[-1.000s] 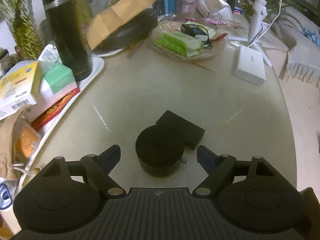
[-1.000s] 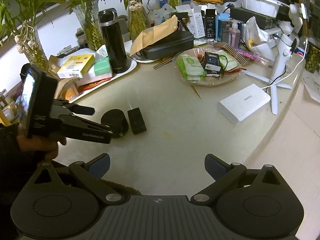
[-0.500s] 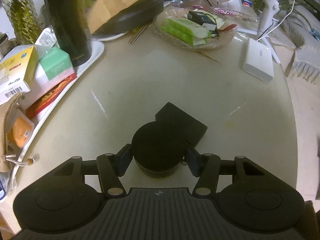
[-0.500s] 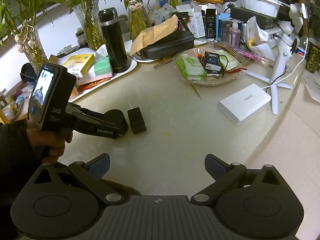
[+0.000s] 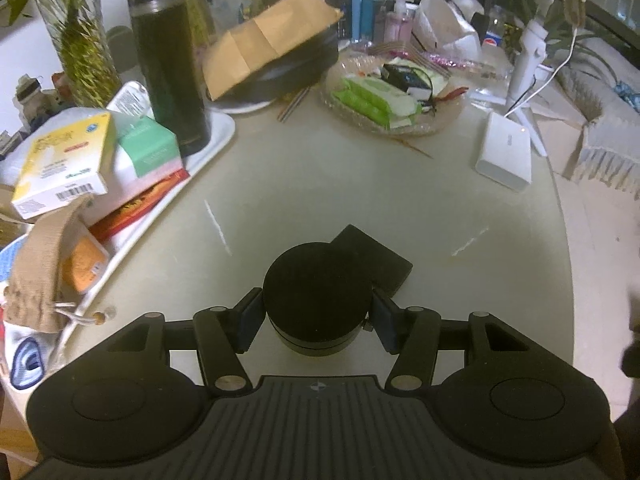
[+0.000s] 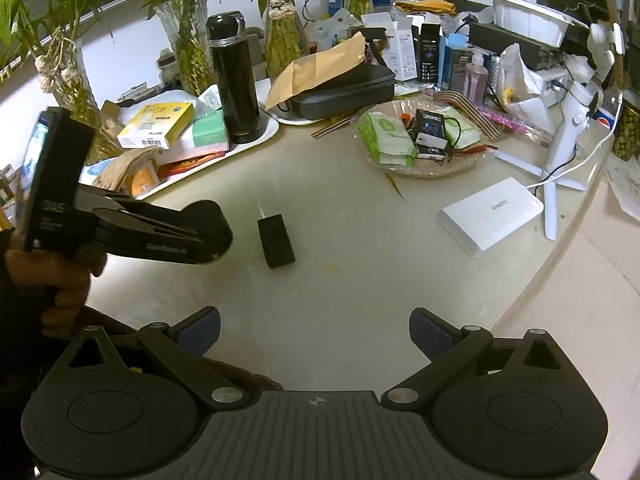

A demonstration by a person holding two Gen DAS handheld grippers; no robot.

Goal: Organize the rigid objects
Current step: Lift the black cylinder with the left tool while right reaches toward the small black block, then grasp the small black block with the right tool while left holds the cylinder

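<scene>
My left gripper (image 5: 316, 316) is shut on a black round container (image 5: 316, 292), held above the cream table. A flat black rectangular box (image 5: 380, 260) lies on the table just beyond it. In the right wrist view the left gripper (image 6: 208, 236) hovers left of that black box (image 6: 275, 240), and the container is mostly hidden behind its head. My right gripper (image 6: 314, 332) is open and empty near the table's front edge.
A white tray (image 5: 218, 136) at the left holds a black flask (image 5: 170, 52) and several boxes. A glass dish (image 5: 400, 96) of packets stands at the back. A white power bank (image 5: 506, 152) lies at the right. A black case under a brown envelope (image 5: 272, 40) sits behind.
My left gripper closed on the round container and lifted it off the table, away from the black box. The right gripper has stayed still and open.
</scene>
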